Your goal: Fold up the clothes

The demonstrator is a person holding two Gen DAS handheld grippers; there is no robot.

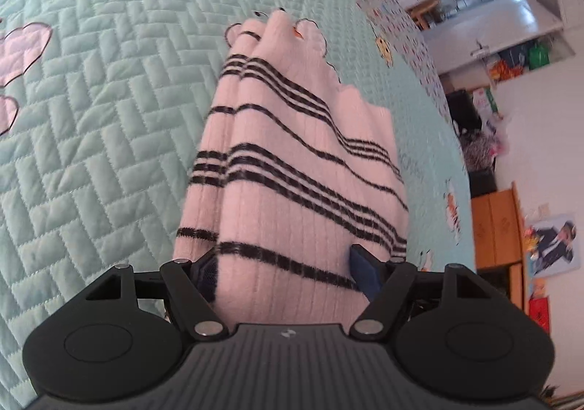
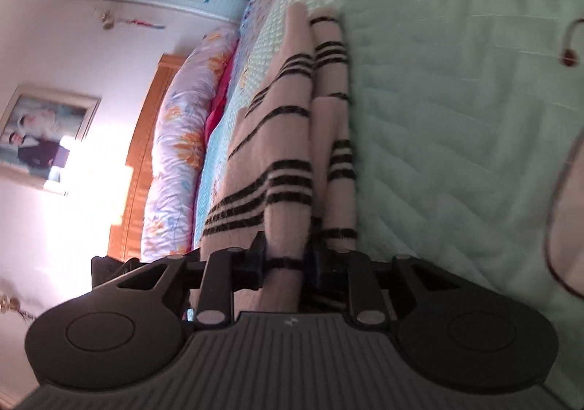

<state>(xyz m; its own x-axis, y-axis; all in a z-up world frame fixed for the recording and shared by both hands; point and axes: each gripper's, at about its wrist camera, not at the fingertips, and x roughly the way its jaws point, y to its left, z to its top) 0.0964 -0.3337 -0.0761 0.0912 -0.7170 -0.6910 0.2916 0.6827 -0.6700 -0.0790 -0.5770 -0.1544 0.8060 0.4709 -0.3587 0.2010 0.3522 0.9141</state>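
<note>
Sweater [image 1: 292,161], pale pink with thin black stripes, lies bunched in long folds on the quilted mint bedspread [image 1: 91,136] of the bed, running away from both cameras toward the bed's far edge.

In the left wrist view, the left gripper [image 1: 288,271] has a thick roll of the knit between its fingers [image 1: 361,271]. They stand wide apart, one on each side of the fold, and the cloth fills the whole gap, so they grip the sweater.

In the right wrist view, the right gripper [image 2: 283,264] has its fingers [image 2: 255,260] drawn close together on a narrow ridge of the same sweater [image 2: 292,140], with a black stripe crossing the pinched part; they grip it. This picture is somewhat blurred.

A pink appliqué shape [image 1: 22,48] is sewn on the bedspread well apart from the sweater, near the bed's other side. A flowered pillow [image 2: 182,140] lies along the wooden headboard [image 2: 146,154]. A framed picture [image 2: 43,136] hangs on the wall.
</note>
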